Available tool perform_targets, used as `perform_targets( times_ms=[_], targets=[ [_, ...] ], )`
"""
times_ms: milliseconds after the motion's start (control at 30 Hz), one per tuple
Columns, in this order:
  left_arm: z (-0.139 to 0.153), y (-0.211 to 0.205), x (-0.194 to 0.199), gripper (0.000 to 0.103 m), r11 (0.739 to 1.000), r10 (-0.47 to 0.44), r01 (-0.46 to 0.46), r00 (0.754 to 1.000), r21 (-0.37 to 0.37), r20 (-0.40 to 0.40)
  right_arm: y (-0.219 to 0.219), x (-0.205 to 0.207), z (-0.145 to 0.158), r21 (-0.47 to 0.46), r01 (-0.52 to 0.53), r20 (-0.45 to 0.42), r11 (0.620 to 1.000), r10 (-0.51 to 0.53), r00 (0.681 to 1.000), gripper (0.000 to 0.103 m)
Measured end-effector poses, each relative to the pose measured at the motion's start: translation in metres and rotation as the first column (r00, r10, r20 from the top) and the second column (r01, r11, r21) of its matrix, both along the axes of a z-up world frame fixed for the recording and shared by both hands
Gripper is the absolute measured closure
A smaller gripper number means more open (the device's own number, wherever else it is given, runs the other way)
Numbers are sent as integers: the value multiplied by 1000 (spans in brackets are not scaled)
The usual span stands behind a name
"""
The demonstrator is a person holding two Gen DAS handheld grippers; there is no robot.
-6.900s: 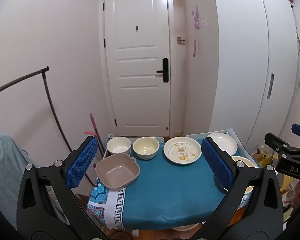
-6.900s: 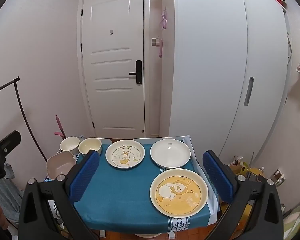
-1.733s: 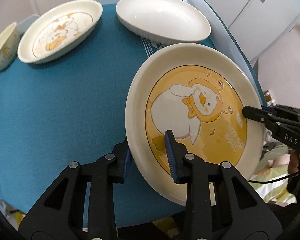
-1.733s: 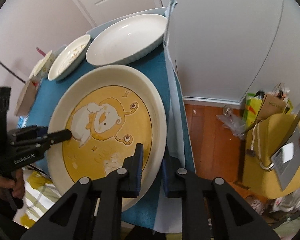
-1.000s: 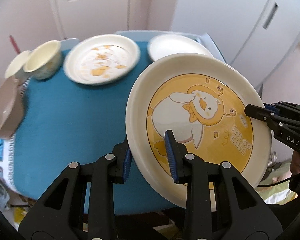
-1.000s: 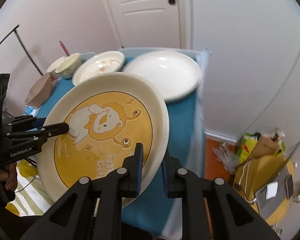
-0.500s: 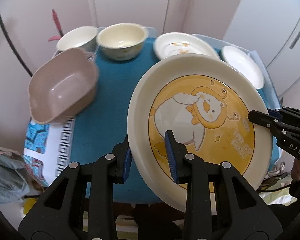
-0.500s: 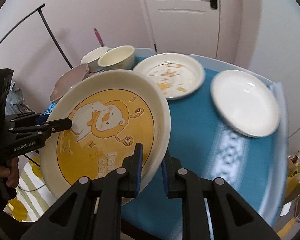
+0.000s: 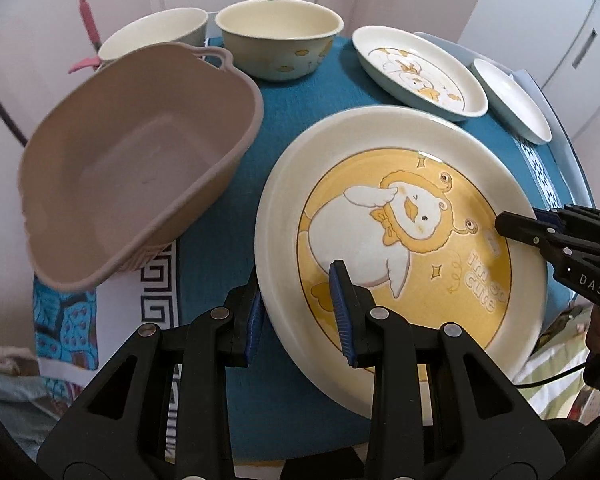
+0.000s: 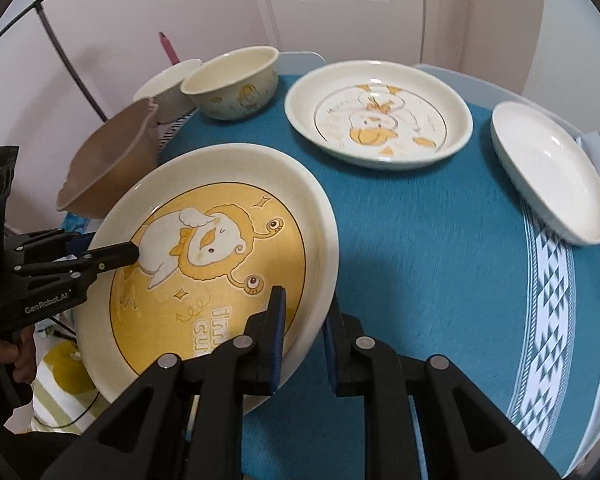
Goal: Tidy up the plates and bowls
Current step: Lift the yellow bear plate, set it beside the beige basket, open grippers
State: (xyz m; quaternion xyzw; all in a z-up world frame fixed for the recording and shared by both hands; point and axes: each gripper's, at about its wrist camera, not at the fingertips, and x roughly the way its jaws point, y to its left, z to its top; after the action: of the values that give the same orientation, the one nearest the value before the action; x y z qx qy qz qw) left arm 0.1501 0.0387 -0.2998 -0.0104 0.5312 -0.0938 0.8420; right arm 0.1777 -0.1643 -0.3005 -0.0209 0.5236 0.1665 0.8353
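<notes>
A: Left wrist view: both tongs, left [image 9: 298, 312] and right [image 10: 304, 320], pinch opposite rims of the yellow duck plate [image 9: 404, 240], lower right, above the worktop [image 9: 300, 92]

B: Carrying step, likely. Next it needs lowering level, perhaps beside the brown basin [image 9: 136, 152]

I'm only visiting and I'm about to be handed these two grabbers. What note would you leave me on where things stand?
Left gripper and right gripper are both shut on opposite rims of the big yellow duck plate, held tilted above the blue cloth.
On the cloth: brown tub, two bowls, small duck plate, white plate.
Done: big plate lifted.
Left: set it down; nothing is stacked yet.
</notes>
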Motion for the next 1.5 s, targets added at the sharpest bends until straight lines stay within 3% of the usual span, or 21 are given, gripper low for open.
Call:
perform_targets(
  times_ms=[567, 633, 700, 767, 800, 833, 933, 1000, 1033, 1167, 1267, 1367, 1400, 1467, 1500],
  targets=[
    [2, -7, 4, 71, 997, 6, -5, 1000, 76, -19, -3, 6, -8, 24, 38, -79, 999, -36, 996, 86],
    [2, -8, 4, 68, 996, 11, -9, 1000, 91, -21, -2, 7, -8, 38, 35, -79, 999, -32, 996, 81],
    [3, -10, 3, 62, 995, 5, -3, 1000, 101, -21, -1, 6, -7, 48, 29, -73, 998, -25, 997, 58],
    [2, -14, 3, 45, 993, -5, 7, 1000, 116, -18, -2, 6, -6, 56, 32, -67, 998, -28, 997, 45],
    [2, -16, 1, 28, 992, -6, 8, 1000, 127, -11, -3, 7, -6, 60, 36, -67, 998, -32, 997, 45],
    [3, -17, 0, 20, 991, -6, 6, 1000, 131, -1, -3, 7, -6, 61, 40, -65, 997, -36, 997, 45],
    [7, -19, -4, 19, 992, -16, 14, 1000, 127, 10, -5, 6, -6, 51, 28, -44, 998, -26, 999, 40],
    [9, -22, -5, 19, 990, -24, 23, 1000, 139, 5, -5, 5, -3, 53, 31, -40, 998, -28, 999, 26],
    [13, -22, -6, 19, 989, -28, 27, 1000, 142, 5, -6, 5, 0, 53, 30, -39, 998, -28, 999, 24],
    [49, -20, -11, 19, 991, -44, 36, 997, 130, 56, -7, 5, 23, 46, 23, -29, 999, -22, 999, 24],
    [91, -22, -10, 19, 991, -75, 58, 986, 117, 148, -13, 2, 60, 50, 44, 53, 998, -47, 998, 24],
    [131, -32, -2, 9, 989, -117, 90, 960, 113, 256, -24, -1, 91, 64, 98, 139, 993, -106, 985, 24],
    [139, -34, 0, 2, 990, -122, 96, 951, 106, 283, -28, -2, 100, 71, 123, 167, 990, -134, 977, 18],
    [157, -44, 9, 0, 989, -150, 136, 928, 65, 342, -38, -3, 114, 87, 176, 208, 981, -190, 960, 0],
    [163, -51, 15, 0, 985, -170, 162, 921, 51, 349, -44, -6, 122, 101, 207, 233, 973, -225, 946, 0]
  ],
)
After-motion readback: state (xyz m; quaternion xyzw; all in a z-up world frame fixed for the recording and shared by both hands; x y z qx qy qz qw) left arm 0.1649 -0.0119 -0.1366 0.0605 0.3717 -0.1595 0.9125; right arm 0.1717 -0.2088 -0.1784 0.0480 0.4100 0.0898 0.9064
